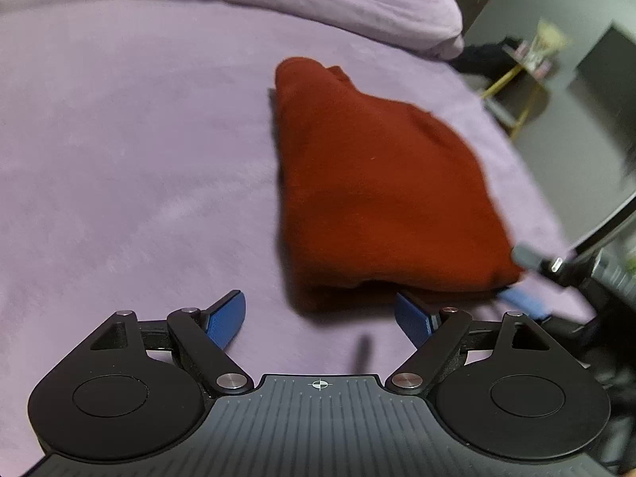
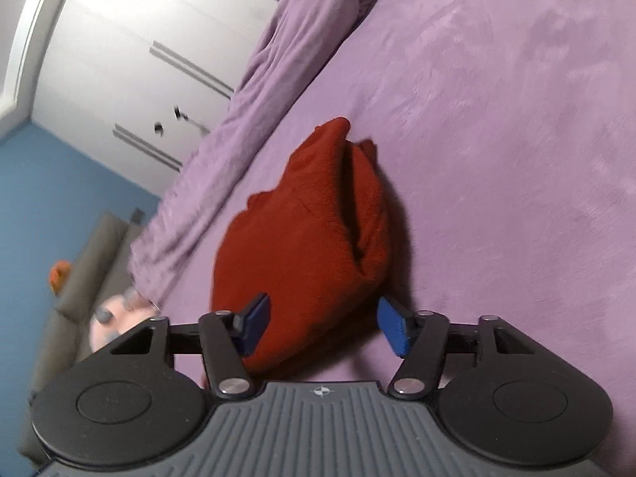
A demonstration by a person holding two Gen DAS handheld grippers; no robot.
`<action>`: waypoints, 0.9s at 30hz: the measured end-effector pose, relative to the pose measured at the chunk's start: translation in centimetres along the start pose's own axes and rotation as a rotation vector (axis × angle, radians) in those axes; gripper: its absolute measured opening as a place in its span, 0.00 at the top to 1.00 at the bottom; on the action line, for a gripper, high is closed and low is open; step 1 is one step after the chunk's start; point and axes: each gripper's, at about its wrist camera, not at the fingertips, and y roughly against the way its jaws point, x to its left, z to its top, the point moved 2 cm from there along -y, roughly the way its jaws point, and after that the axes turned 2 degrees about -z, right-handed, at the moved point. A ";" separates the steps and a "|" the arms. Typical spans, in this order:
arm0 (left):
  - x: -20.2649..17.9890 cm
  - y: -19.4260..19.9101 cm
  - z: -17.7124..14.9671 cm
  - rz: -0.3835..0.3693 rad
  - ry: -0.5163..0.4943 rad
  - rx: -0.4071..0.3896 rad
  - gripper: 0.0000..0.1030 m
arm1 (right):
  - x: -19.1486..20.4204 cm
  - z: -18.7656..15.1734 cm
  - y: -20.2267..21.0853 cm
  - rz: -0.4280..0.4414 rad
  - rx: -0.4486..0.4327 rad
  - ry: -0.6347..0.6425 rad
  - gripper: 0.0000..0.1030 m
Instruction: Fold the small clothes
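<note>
Fingers on both my grippers stand apart and grip nothing: the left gripper (image 1: 320,320) sits just short of the red garment (image 1: 381,183), the right gripper (image 2: 324,328) straddles its near corner. That garment lies already doubled into a thick bundle on the purple bed (image 1: 119,139). I judge the fold nearly done, so I should press and square the near edge, not pull. Left of the garment the bed runs wide and bare; right of it the bed's edge is close, so I would work leftward.
</note>
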 end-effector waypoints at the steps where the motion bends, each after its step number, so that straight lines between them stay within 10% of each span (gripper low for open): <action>1: -0.5 -0.3 0.0 0.050 -0.034 -0.001 0.18 | 0.0 0.0 -0.5 -0.003 -0.001 -0.031 0.55; 4: -0.7 -0.9 0.0 0.147 -0.066 -0.020 0.18 | 0.4 -0.3 -1.0 0.050 -0.008 -0.081 0.85; 8: -0.4 -1.0 0.2 0.173 -0.024 -0.038 0.17 | -1.6 -0.9 -1.3 0.224 -0.027 -0.299 0.89; 12: -0.5 -1.0 0.3 0.220 -0.069 -0.053 0.16 | 0.7 -0.8 -1.0 -0.054 -0.069 -0.048 0.92; 19: 1.9 0.3 0.4 0.170 -0.055 -0.002 0.17 | 3.2 -0.7 -1.0 -0.226 -0.071 0.267 0.91; 22: 4.8 1.8 1.0 0.029 0.016 0.004 0.22 | 2.7 0.0 0.5 -0.145 -0.052 0.360 0.72; 24: 6.6 2.8 1.8 -0.144 0.071 -0.051 0.20 | 1.7 1.6 1.4 -0.082 -0.045 0.350 0.31; 27: 7.9 1.3 4.3 -0.229 0.151 -0.057 0.13 | -0.5 4.6 0.6 -0.003 0.012 0.253 0.19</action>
